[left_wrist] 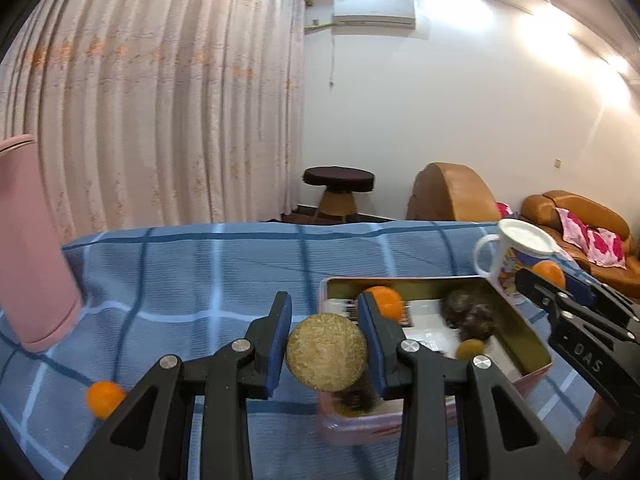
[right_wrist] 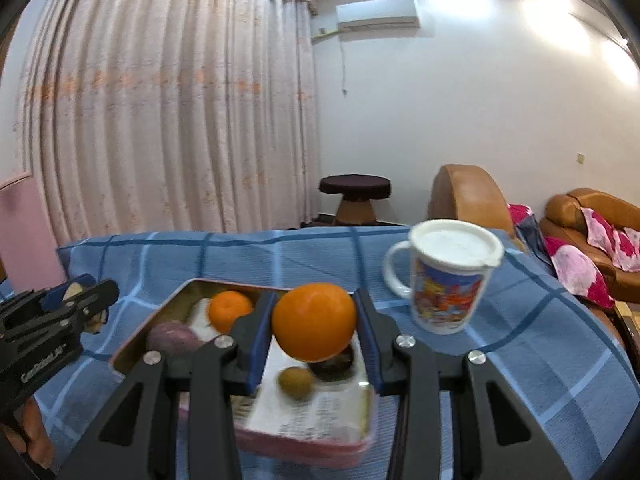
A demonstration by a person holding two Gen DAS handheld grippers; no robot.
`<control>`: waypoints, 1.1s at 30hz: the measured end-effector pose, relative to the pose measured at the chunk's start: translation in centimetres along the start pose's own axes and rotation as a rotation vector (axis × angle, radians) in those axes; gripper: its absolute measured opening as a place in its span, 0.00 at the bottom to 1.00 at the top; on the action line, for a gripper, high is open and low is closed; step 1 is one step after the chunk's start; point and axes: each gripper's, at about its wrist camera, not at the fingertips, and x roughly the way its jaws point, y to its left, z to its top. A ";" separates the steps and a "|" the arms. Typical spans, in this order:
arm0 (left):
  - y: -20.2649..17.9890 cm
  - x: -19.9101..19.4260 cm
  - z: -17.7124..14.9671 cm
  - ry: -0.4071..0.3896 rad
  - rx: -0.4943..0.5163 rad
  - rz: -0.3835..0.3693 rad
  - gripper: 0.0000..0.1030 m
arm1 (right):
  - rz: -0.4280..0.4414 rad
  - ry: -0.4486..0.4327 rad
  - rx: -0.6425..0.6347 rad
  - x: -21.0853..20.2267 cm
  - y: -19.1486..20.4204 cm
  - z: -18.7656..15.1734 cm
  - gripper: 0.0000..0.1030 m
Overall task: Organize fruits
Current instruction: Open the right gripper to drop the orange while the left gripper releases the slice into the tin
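Observation:
My left gripper (left_wrist: 326, 350) is shut on a round, rough tan fruit (left_wrist: 327, 352), held just above the near left corner of a pink metal tin (left_wrist: 532, 344). Inside the tin lie an orange (left_wrist: 386, 300), dark purplish fruits (left_wrist: 470, 314) and a small tan fruit (left_wrist: 471, 349). My right gripper (right_wrist: 314, 322) is shut on a large orange (right_wrist: 314, 322) over the same tin (right_wrist: 132, 354), above a small tan fruit (right_wrist: 296, 382) and a dark fruit (right_wrist: 334, 362). Another orange (right_wrist: 230, 310) and a purplish fruit (right_wrist: 172, 340) lie in the tin's far part. One small orange (left_wrist: 105, 398) sits loose on the cloth at lower left.
A blue checked cloth (left_wrist: 200, 264) covers the table. A lidded white mug (right_wrist: 448, 280) with a printed pattern stands right of the tin. A pink cylinder (left_wrist: 32, 248) stands at the far left. Beyond the table are a curtain, a stool and a sofa (left_wrist: 576, 220).

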 end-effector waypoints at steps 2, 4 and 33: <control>-1.0 0.4 0.2 0.004 0.009 -0.018 0.35 | -0.004 0.012 0.014 0.5 -0.9 0.1 0.41; -2.2 0.9 0.5 0.005 0.021 -0.031 0.35 | -0.004 0.019 0.025 0.8 -1.5 0.0 0.41; -4.6 6.1 0.9 0.147 0.022 -0.016 0.36 | 0.195 0.217 0.129 6.3 -1.9 0.0 0.42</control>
